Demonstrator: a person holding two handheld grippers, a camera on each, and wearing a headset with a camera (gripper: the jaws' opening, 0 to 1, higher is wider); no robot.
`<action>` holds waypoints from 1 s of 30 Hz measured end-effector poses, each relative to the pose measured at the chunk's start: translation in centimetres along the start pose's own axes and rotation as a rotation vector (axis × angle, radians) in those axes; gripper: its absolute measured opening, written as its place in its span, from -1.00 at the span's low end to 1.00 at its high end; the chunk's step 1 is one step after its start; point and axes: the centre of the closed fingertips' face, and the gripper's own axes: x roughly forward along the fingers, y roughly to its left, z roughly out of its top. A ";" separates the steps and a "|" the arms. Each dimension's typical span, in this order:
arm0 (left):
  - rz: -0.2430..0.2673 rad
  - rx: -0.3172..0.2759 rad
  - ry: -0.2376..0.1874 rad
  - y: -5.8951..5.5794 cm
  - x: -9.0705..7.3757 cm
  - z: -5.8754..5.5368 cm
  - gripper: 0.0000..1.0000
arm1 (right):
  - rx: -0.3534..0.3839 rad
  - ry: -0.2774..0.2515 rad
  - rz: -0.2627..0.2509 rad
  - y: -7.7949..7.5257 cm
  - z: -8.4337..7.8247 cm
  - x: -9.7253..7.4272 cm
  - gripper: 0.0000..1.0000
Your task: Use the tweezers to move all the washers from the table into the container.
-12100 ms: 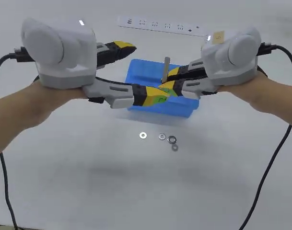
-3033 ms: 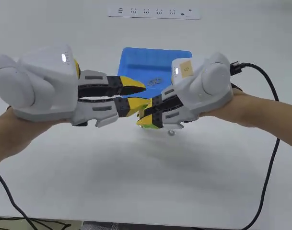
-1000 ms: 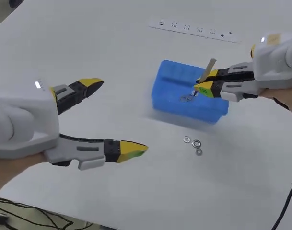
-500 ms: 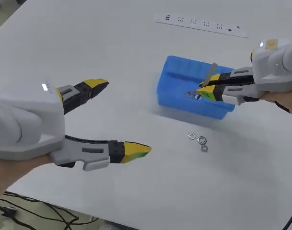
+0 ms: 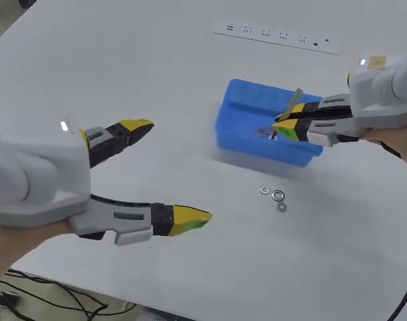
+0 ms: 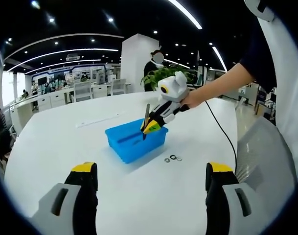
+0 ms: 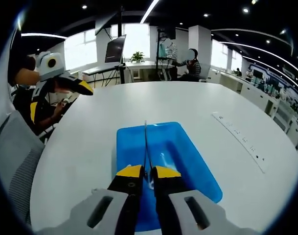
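Lying on the table [image 5: 123, 67] just beside the blue container [image 5: 256, 148] are three washers [image 5: 277, 196]. Over it the right gripper [image 5: 287, 128] clamps the tweezers [image 5: 289, 111], tips down inside. The left gripper [image 5: 175, 170] hangs wide open, empty, well apart.

- The white table [image 5: 156, 80] is bare from its left edge across to the blue rectangular plastic container [image 5: 246, 127], so that side is open.
- The right gripper [image 5: 283, 129], clamped on the thin metal tweezers [image 5: 291, 105], hangs over the container's right half and bars entry there.
- Three small metal washers [image 5: 277, 196] lie just in front of the container, with free surface towards the near edge.
- The left gripper [image 5: 175, 170], jaws wide apart, takes up the near left part.
- A white power strip [image 5: 277, 37] lies along the far edge, well apart from the container.
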 end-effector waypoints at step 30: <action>-0.202 0.152 -0.081 1.4 11.2 8.9 0.49 | -0.112 0.058 -0.033 1.5 1.3 -1.7 -0.83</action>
